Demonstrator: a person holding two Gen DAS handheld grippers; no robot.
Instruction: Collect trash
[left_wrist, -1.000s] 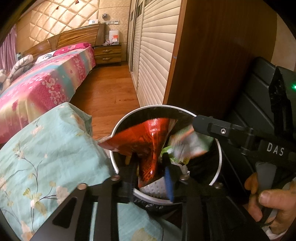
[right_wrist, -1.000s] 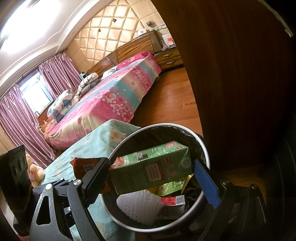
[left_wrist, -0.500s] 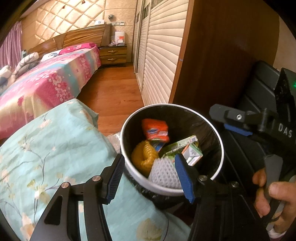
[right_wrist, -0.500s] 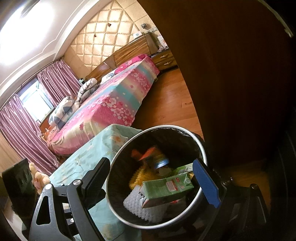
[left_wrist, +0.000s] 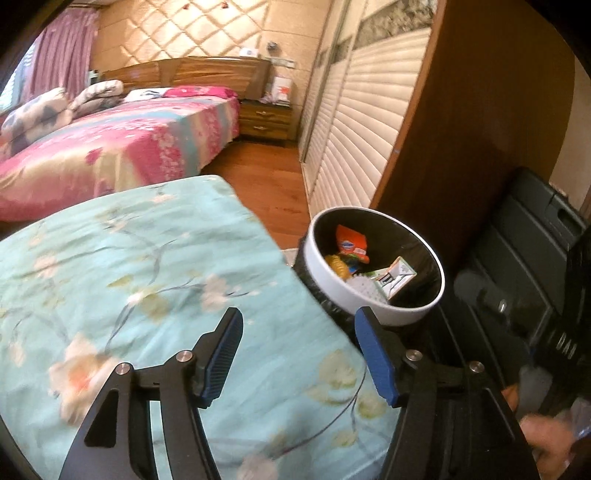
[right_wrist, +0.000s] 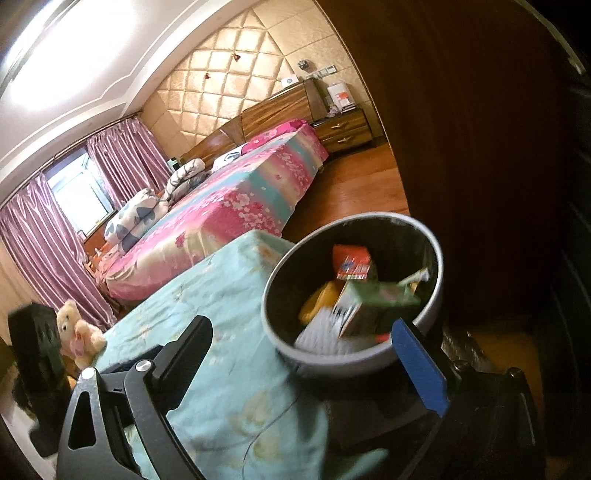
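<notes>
Both our tools, left tool (left_wrist: 295, 354) and right tool (right_wrist: 306, 358), are opening, empty; bin (left_wrist: 373, 314) ahead-right, right tool nearer.

You worked in a home bedroom: a bed (left_wrist: 122, 147) under pink floral bedding with a wooden headboard (left_wrist: 192, 72), a bedside cabinet (left_wrist: 264, 120), purple curtains (right_wrist: 40, 240), a quilted wall (right_wrist: 229, 77), and louvred wardrobe doors (left_wrist: 354, 129) showed it.

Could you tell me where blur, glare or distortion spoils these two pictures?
Left wrist view: motion blur smears the floral cloth; fisheye bends the louvred doors. Right wrist view: trash in the bin is smeared, and the ceiling light is blown out.
</notes>
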